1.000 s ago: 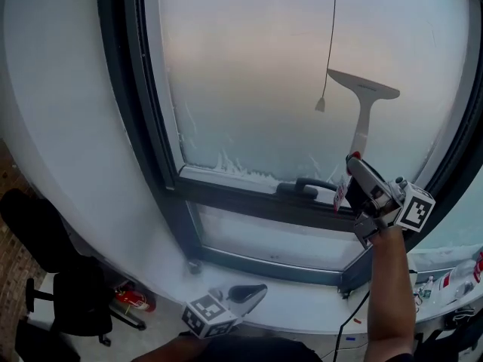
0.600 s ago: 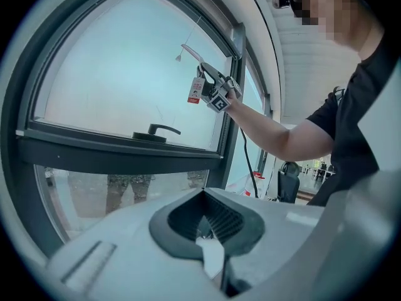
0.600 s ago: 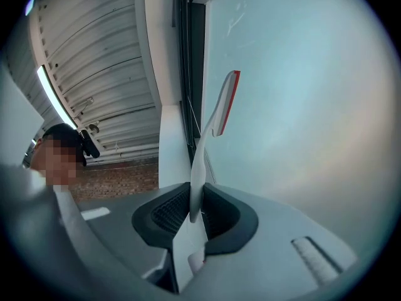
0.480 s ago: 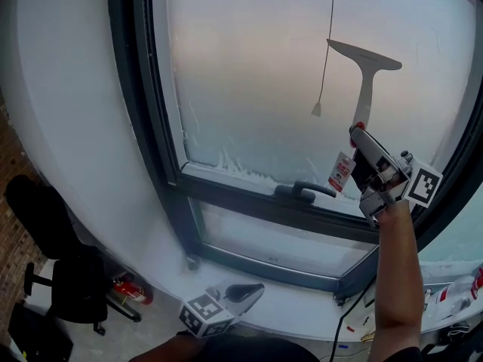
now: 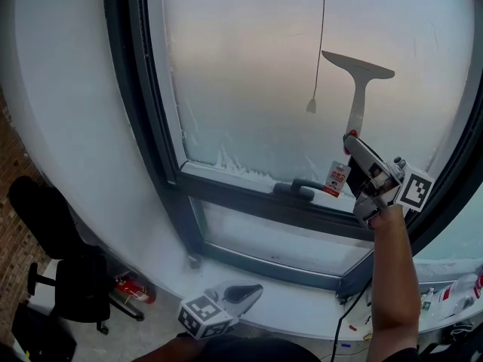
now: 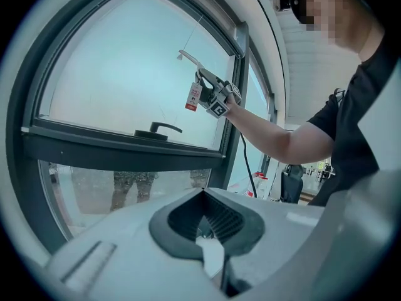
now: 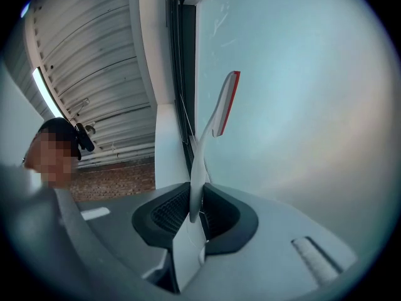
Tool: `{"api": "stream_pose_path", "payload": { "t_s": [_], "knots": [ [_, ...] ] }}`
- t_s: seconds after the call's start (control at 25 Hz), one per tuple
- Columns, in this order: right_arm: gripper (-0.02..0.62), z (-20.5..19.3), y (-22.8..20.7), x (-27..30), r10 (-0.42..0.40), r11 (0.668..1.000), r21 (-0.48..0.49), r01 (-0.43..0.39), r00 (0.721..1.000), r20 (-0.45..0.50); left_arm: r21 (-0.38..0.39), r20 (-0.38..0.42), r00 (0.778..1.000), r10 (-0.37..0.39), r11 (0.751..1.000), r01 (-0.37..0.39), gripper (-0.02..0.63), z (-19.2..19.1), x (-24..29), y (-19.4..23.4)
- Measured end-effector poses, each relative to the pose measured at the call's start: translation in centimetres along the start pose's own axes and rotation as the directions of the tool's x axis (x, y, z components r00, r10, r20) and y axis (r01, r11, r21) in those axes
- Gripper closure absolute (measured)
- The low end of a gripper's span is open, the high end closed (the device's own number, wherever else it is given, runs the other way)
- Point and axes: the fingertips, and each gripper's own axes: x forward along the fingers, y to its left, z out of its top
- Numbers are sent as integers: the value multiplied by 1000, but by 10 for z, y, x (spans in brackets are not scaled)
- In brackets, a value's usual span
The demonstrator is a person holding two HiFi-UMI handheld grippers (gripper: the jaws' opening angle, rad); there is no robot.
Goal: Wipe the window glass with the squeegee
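A white squeegee (image 5: 358,74) lies with its blade against the frosted window glass (image 5: 249,74) at the upper right. My right gripper (image 5: 352,143) is shut on the handle's lower end, and a red-and-white tag (image 5: 336,178) hangs below it. The right gripper view shows the squeegee (image 7: 222,105), with its red rubber edge, rising from between my right gripper's (image 7: 195,211) pads. In the left gripper view the squeegee (image 6: 188,56) and the right gripper (image 6: 216,97) sit high on the pane. My left gripper (image 5: 255,289) hangs low near the sill, shut and empty; its own view (image 6: 202,221) shows nothing held.
A blind's pull cord (image 5: 320,44) hangs just left of the blade. A dark window handle (image 5: 298,187) sits on the frame (image 5: 151,127) below the pane. A black chair (image 5: 64,274) and a red object (image 5: 133,289) are on the floor at left. Bottles (image 5: 453,286) stand at right.
The right gripper carried the squeegee up the glass, then a little way back down. The left gripper has stayed low by the sill.
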Motion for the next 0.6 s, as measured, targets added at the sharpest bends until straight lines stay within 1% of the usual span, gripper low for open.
{"api": "stream_pose_path", "payload": {
  "t_s": [0.24, 0.36, 0.6],
  "knots": [
    [508, -22, -8, -9, -19, 999, 34, 19, 1000, 0, -4, -29, 999, -22, 1000, 22, 606, -3, 5, -2],
    [508, -34, -11, -13, -26, 997, 74, 25, 1000, 9, 10, -28, 999, -29, 1000, 30, 606, -4, 7, 1],
    [508, -59, -15, -27, -50, 989, 137, 48, 999, 8, 8, -47, 998, -38, 999, 38, 606, -2, 9, 1]
  ]
}}
